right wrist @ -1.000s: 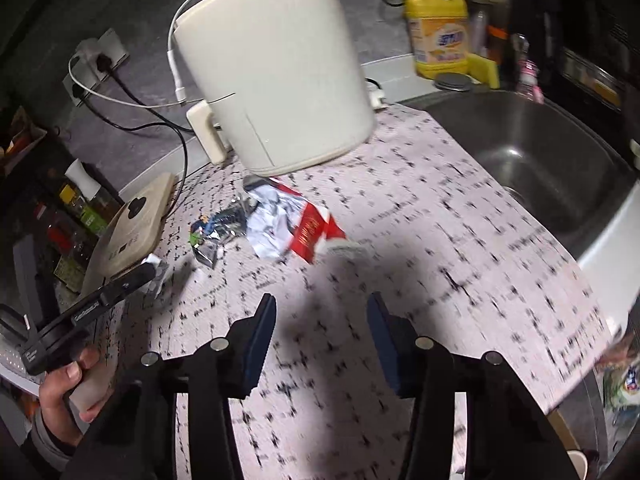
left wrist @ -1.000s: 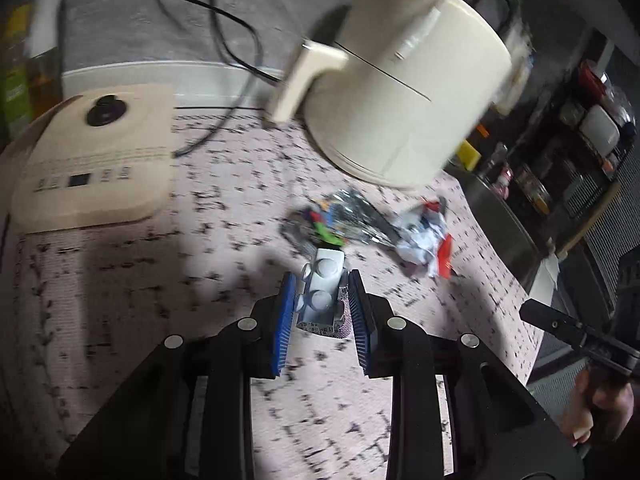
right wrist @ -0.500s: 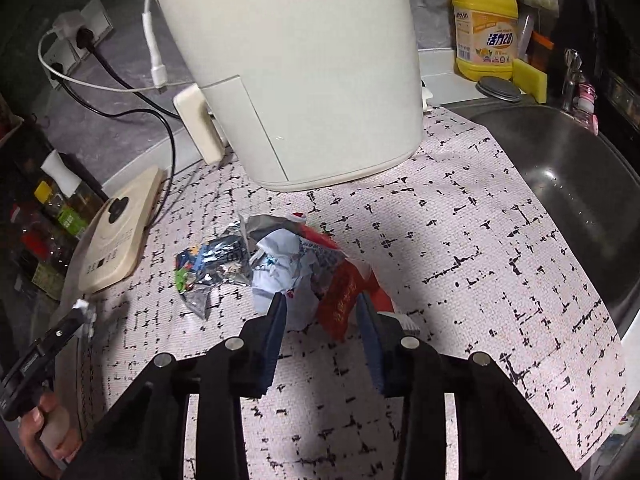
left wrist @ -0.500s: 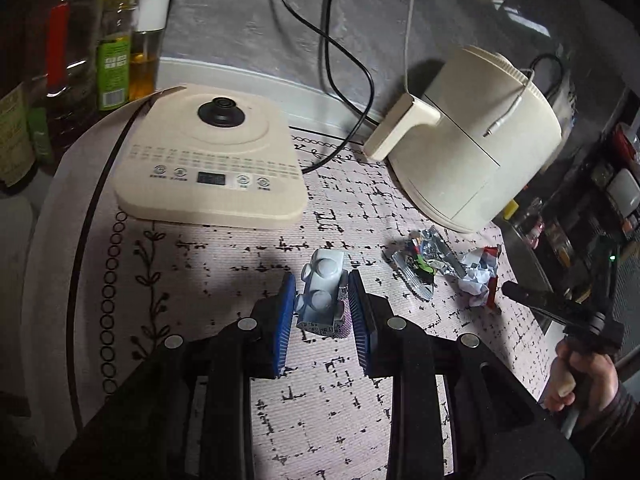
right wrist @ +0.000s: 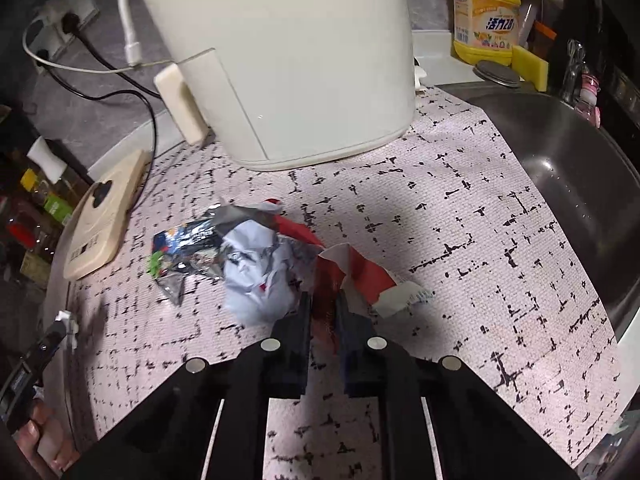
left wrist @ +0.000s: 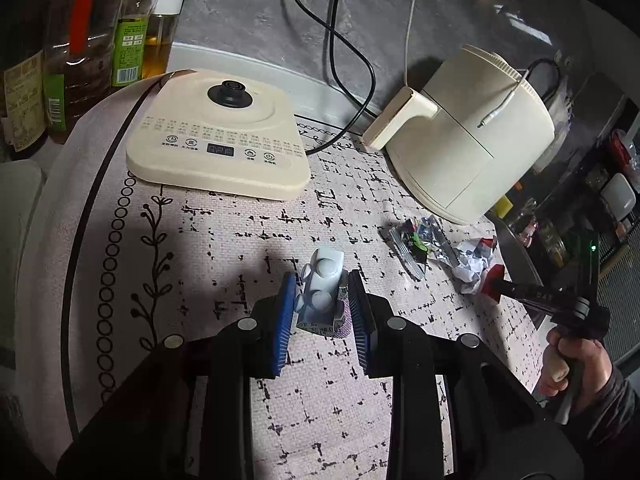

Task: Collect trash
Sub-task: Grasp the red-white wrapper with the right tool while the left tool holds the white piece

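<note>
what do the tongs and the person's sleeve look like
Both tongs, left and right, are matte black forked frames with round silver bolt heads and ribbed blue pads. The right one carries a small green light. The sleeve is dark.

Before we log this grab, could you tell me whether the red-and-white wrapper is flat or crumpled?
Crumpled: the red-and-white wrapper is creased and bunched on the mat.
</note>
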The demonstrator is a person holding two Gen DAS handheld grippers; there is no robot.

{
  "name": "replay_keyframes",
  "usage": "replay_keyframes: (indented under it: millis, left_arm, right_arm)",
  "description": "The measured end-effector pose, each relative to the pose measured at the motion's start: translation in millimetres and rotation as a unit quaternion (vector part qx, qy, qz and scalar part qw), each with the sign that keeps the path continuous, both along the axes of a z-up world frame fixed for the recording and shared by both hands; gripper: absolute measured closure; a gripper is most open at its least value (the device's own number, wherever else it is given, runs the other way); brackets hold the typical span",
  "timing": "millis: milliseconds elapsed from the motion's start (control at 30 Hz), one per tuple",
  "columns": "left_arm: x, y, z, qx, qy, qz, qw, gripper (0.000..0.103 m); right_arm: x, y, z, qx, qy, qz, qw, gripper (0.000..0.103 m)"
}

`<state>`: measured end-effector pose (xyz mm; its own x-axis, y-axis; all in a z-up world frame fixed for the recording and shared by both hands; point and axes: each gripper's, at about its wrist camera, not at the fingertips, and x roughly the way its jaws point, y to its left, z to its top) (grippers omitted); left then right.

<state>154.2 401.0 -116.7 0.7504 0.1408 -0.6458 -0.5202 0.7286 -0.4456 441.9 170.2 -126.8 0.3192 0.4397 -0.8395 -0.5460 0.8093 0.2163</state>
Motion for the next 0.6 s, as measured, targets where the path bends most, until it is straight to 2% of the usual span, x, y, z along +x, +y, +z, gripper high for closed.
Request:
replay_keyframes:
  millis: [200, 367, 500, 600]
  left_arm:
    - [-3.7, -16.9, 8.7, 0.011, -0.002, -0.009, 0.9999, 0.076]
    - [-6.6, -38.2, 10.8, 0.017, 0.008, -0.017, 0.9997, 0.076]
    - [-19.9, -62.4, 26.3, 0.038, 0.002, -0.017, 0.9991, 0.076]
    - [-33.3, -79.5, 32.8, 0.040, 0.003, -0.008, 0.9992, 0.076]
  right_arm:
    - [-21.5, -23.5, 15.8, 0.033, -0.003, -0.003, 0.999, 0.093]
    - [-49.7, -40.0, 24.9, 0.053, -0.016, 0.020, 0.998, 0.093]
    - [-72.7, -58.9, 32.2, 0.075, -0.019, 0.032, 0.996, 0.093]
    - [-88.0, -73.7, 39.0, 0.089, -0.025, 0.039, 0.995, 0.093]
